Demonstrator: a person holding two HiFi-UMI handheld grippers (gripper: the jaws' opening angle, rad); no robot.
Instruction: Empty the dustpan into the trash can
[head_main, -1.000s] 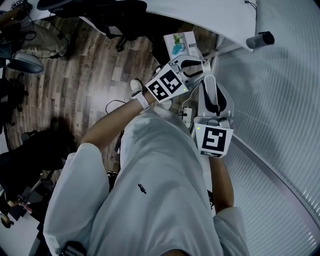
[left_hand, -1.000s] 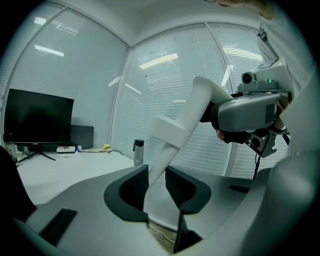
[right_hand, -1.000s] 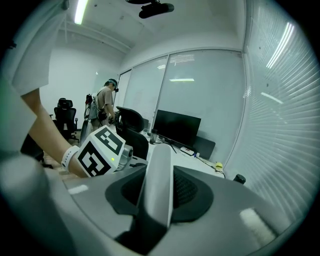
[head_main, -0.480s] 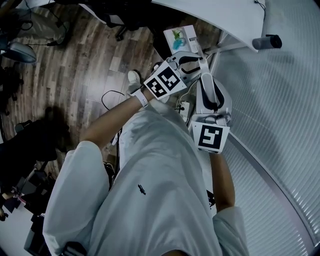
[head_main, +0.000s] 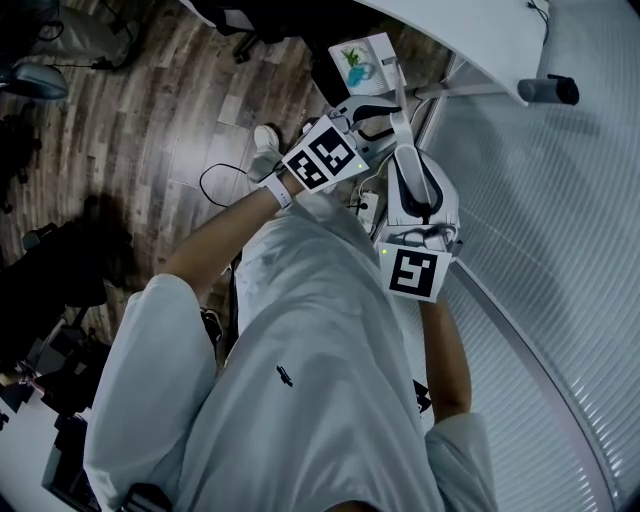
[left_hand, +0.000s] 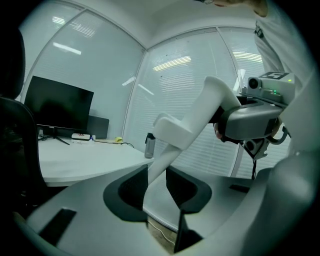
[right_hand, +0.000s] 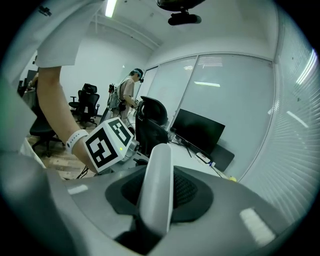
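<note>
L tongs (left_hand: 156, 182) are spreading off the dustpan handle (left_hand: 200, 115) still between them, R tongs (right_hand: 157, 192) stay pinched on it, dustpan (head_main: 362, 62) at 12 o'clock beyond both, so R prob. tips alone.

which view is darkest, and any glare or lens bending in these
Head view: darkest, the wooden floor sinks into shadow at left. Left gripper view: bright streaks glare on the glass wall, with black fisheye corners. Right gripper view: straight edges bow strongly, and the white handle nearest the lens looks soft.
</note>
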